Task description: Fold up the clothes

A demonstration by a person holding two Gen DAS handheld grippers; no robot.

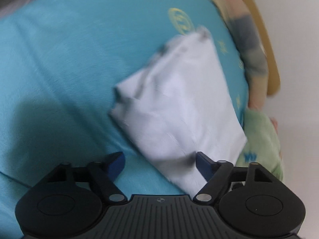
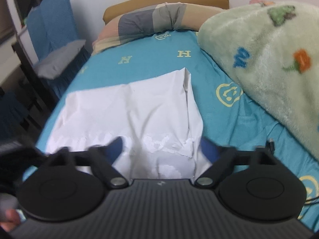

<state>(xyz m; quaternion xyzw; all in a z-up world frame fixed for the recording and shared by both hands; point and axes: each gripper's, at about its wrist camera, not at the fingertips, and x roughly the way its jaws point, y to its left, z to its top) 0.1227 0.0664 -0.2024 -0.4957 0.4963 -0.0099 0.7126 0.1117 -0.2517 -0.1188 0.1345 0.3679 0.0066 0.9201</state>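
Left wrist view
Left gripper (image 1: 160, 162): jaws spread wide, nothing held; blue-padded fingertips (image 1: 116, 162) hover over the bed.
White garment (image 1: 177, 107): folded to a rough rectangle, lying diagonally on the bed sheet; near corner lies between the two fingers, right finger at or over its edge, contact not determinable owing to blur.
Bed sheet (image 1: 69, 59): teal with yellow printed motifs, carries the garment; dark shadow across lower left.
Pillow (image 1: 247, 39): striped beige and grey, along the far right edge of the sheet, apart from the garment.
Headboard (image 1: 261, 29): tan, behind the pillow.
Green blanket (image 1: 261, 139): fleece, at right, just beside the garment's lower right corner.

Right wrist view
Right gripper (image 2: 162, 149): jaws wide apart, gripping nothing; both fingers sit at the near hem of the garment, left finger over the cloth, right finger at its right edge.
White garment (image 2: 129, 115): spread flat in the middle of the bed, a seam or fold line running down its right side; near hem wrinkled.
Bed sheet (image 2: 229, 119): teal, printed with yellow letters and smiling faces.
Green blanket (image 2: 269, 63): heaped at right, well clear of the garment.
Pillow (image 2: 151, 22): across the head of the bed, against the headboard (image 2: 165, 0).
Chair (image 2: 51, 39): left of the bed, blue cloth draped over its back.
Hand (image 2: 8, 219): partly visible at lower left corner, blurred.
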